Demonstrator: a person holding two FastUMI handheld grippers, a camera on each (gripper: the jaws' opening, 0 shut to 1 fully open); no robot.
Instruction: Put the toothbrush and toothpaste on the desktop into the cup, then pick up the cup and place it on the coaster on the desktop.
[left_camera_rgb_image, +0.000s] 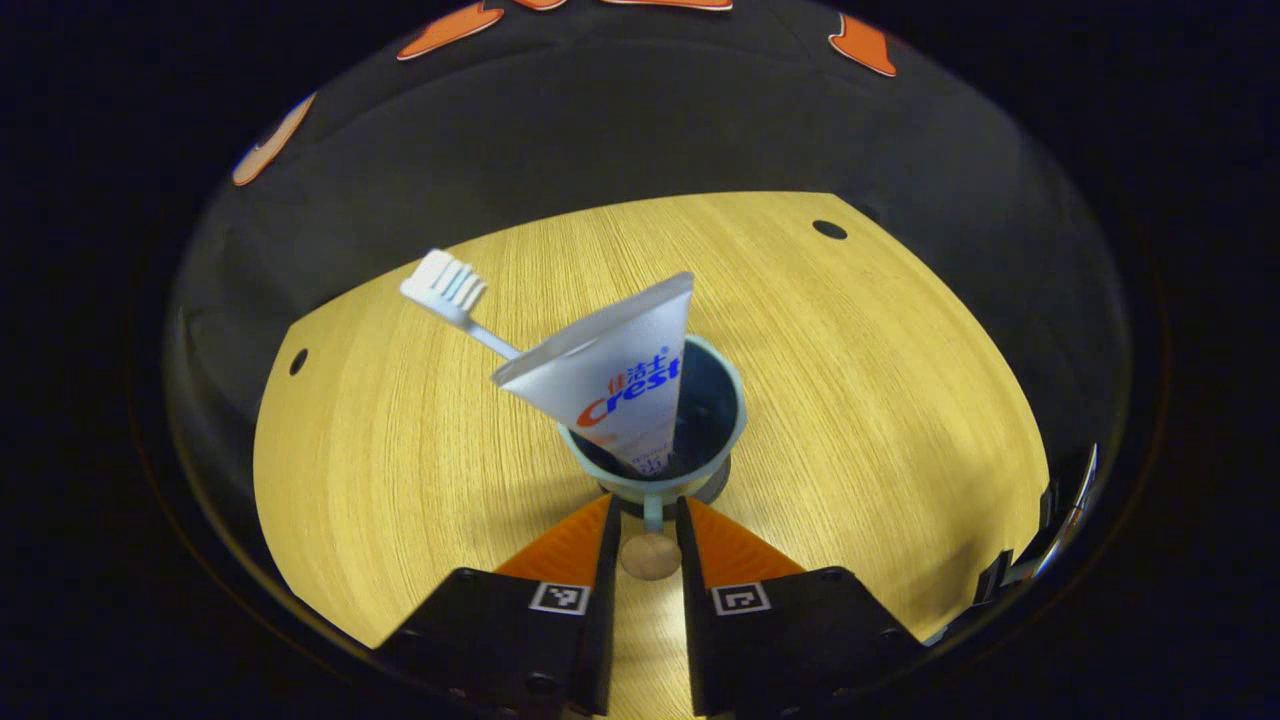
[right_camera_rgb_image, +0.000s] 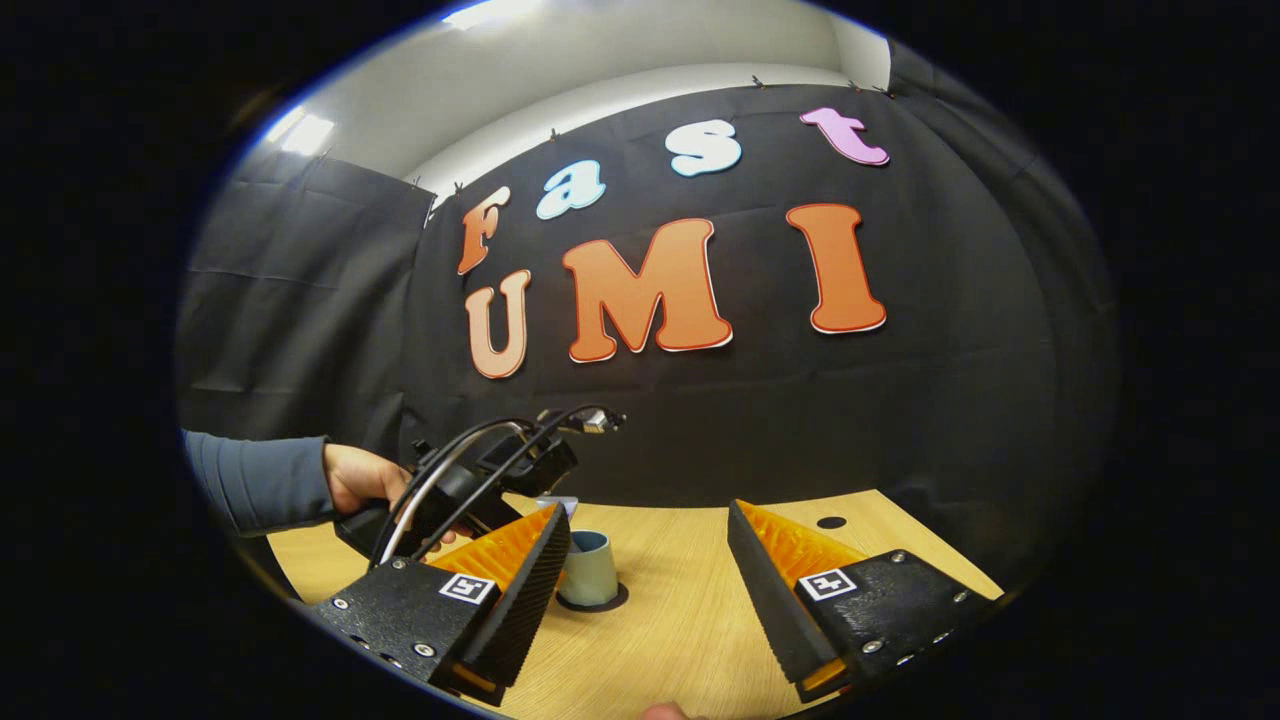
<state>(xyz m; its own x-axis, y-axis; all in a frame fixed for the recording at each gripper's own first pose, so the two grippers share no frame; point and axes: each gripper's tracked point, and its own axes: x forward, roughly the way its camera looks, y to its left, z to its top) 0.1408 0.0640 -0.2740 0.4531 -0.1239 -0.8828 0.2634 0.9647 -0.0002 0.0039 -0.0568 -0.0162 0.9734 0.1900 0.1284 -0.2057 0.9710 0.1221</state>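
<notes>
Nearest the lens in the left gripper view: left gripper (left_camera_rgb_image: 650, 530), fingers (left_camera_rgb_image: 578, 545) drawn close around the cup's slim handle (left_camera_rgb_image: 652, 514) with its round wooden knob (left_camera_rgb_image: 650, 556); whether both pads actually press on that handle cannot be told. Just beyond, at centre: pale blue cup (left_camera_rgb_image: 655, 440), upright on the wooden desktop (left_camera_rgb_image: 850, 400), a dark round coaster (left_camera_rgb_image: 715, 485) peeking out under its base at 5 o'clock. Inside the cup: toothpaste (left_camera_rgb_image: 610, 375), cap end down, flat crimped end fanned toward 12 o'clock, and toothbrush (left_camera_rgb_image: 455, 297), leaning out over the rim toward 10 o'clock, bristle head up. Over in the right gripper view: right gripper (right_camera_rgb_image: 648, 570), jaws spread wide, nothing between them, hanging above the desktop (right_camera_rgb_image: 680, 620). Between its fingers, nearer the 9 o'clock finger (right_camera_rgb_image: 525, 590): same cup (right_camera_rgb_image: 588, 568) sitting on the coaster (right_camera_rgb_image: 608, 603). Toward 9 o'clock of that: hand (right_camera_rgb_image: 360, 478) in a blue-grey sleeve (right_camera_rgb_image: 260, 480), gripping the other gripper's black body with looping cables (right_camera_rgb_image: 470, 455).
</notes>
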